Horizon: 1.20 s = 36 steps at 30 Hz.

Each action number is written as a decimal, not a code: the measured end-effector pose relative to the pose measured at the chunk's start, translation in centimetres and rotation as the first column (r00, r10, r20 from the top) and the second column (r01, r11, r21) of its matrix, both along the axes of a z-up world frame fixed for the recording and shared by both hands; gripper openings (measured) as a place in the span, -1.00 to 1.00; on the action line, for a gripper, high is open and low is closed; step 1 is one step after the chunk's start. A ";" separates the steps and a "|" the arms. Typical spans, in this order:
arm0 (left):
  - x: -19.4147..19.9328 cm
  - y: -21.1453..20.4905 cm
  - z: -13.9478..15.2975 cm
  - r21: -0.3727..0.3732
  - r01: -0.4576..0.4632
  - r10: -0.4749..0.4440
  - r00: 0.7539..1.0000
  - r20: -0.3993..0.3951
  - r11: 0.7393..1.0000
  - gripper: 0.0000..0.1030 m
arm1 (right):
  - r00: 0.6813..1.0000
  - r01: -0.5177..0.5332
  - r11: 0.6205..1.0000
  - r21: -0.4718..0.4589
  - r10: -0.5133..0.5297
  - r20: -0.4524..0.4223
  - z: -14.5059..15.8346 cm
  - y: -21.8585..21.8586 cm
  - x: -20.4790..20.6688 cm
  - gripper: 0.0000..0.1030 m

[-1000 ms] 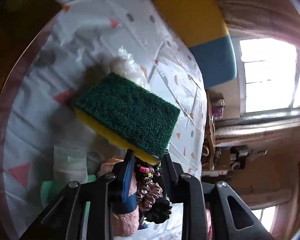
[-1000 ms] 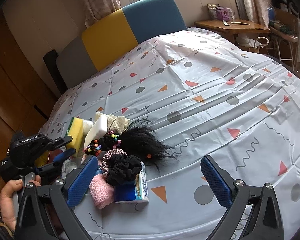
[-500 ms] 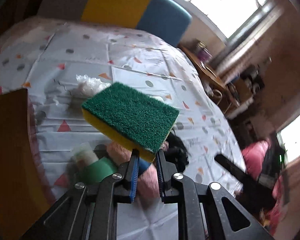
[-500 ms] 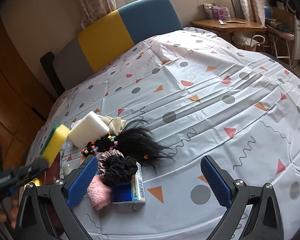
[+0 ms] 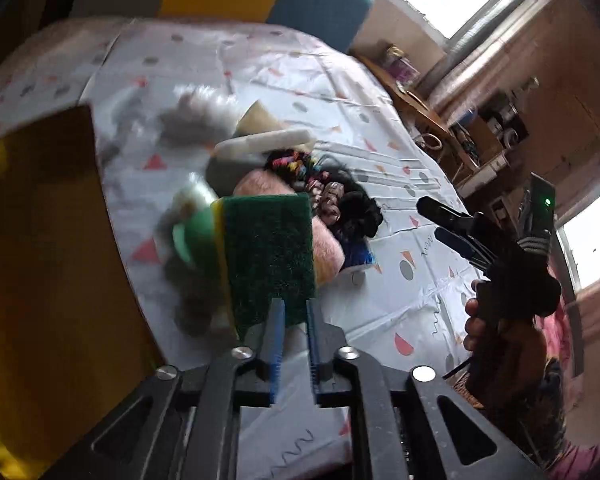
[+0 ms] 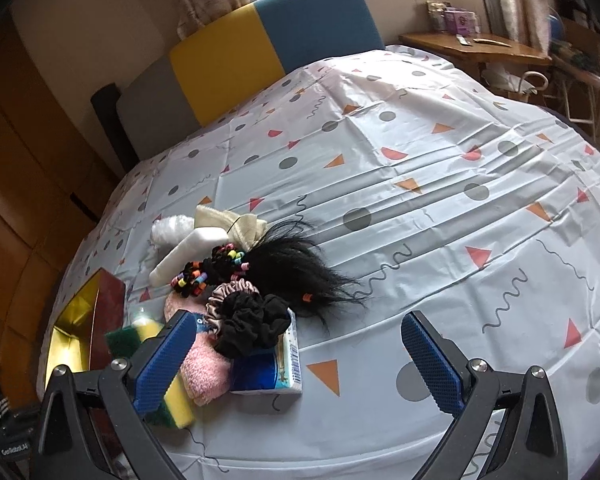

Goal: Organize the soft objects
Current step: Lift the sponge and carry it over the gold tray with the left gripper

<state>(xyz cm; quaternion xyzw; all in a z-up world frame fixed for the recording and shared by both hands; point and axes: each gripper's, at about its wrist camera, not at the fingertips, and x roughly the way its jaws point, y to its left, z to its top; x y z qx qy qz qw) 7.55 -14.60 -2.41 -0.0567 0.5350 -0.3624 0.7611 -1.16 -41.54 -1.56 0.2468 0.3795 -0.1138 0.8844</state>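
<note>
The left gripper (image 5: 294,322), clamped on the sponge (image 5: 268,256), has swung it from above the pile to mid-frame, beside the box (image 5: 40,240); right gripper (image 6: 300,360) gapes empty.

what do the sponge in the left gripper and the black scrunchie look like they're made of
Sponge: seemingly soft yellow foam under a dark green scouring layer; the green face looks coarse and fibrous, matte.
Black scrunchie: probably gathered fabric over elastic; it shows deep ruffled folds and a dull finish, unlike the shinier pinkish scrunchie beside it.
</note>
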 end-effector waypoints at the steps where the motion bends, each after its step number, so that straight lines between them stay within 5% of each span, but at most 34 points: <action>1: 0.0 0.0 -0.2 0.011 -0.021 0.021 1.000 -0.012 1.000 -0.39 | 1.000 -0.006 1.000 -0.010 0.006 -0.003 0.0 0.2 0.1 1.00; 6: -0.2 -1.6 -0.5 0.073 -0.063 0.063 0.998 -0.003 0.995 0.34 | 1.000 -0.016 1.000 -0.021 0.016 -0.014 -0.1 0.4 0.2 1.00; 11: 0.0 -5.2 -0.6 0.180 -0.052 0.039 0.996 0.077 0.982 0.39 | 1.000 -0.024 1.000 -0.015 0.024 -0.010 -0.1 0.4 0.2 1.00; 16: 0.5 -8.3 -2.6 0.357 -0.088 0.035 0.988 0.152 0.930 0.46 | 1.000 -0.026 1.000 -0.007 0.026 -0.009 -0.1 0.4 0.2 1.00; 18: 0.5 -8.0 -3.5 0.387 -0.111 0.050 0.985 0.166 0.915 0.41 | 1.000 -0.026 1.000 -0.006 0.026 -0.007 -0.1 0.3 0.2 1.00; 20: 0.3 -7.0 -3.5 0.333 -0.118 0.060 0.982 0.178 0.935 0.25 | 1.000 -0.031 0.999 -0.008 0.031 -0.007 -0.1 0.3 0.2 1.00; 21: 0.1 -6.6 -3.3 0.334 -0.123 0.059 0.979 0.195 0.934 -0.05 | 0.999 -0.032 0.999 -0.013 0.032 -0.007 -0.1 0.4 0.2 1.00; 24: -0.7 -5.0 -1.4 0.275 -0.110 0.044 0.971 0.236 0.955 -0.45 | 0.999 -0.039 0.999 -0.030 0.039 -0.004 0.1 0.6 0.3 1.00; 27: -1.6 -4.0 0.1 0.280 -0.080 -0.002 0.959 0.283 0.957 -0.45 | 0.999 -0.047 0.998 -0.044 0.047 -0.009 0.0 0.9 0.4 1.00; 29: -1.4 -3.7 -0.2 0.267 -0.054 -0.008 0.974 0.225 0.962 -0.42 | 0.998 -0.052 0.997 -0.057 0.051 -0.023 -0.1 1.1 0.5 1.00; 30: -1.3 -3.8 -0.4 0.261 -0.058 0.001 0.977 0.213 0.964 -0.38 | 0.998 -0.053 0.996 -0.066 0.051 -0.030 -0.1 1.2 0.5 1.00; 34: -1.5 -5.1 -1.6 0.298 -0.041 -0.014 0.983 0.181 0.954 0.56 | 0.998 -0.049 0.996 -0.079 0.045 -0.048 -0.3 1.2 0.5 1.00; 36: -1.4 -5.9 -2.3 0.332 -0.035 -0.020 0.987 0.162 0.943 0.64 | 0.998 -0.047 0.996 -0.076 0.042 -0.056 -0.5 1.2 0.6 1.00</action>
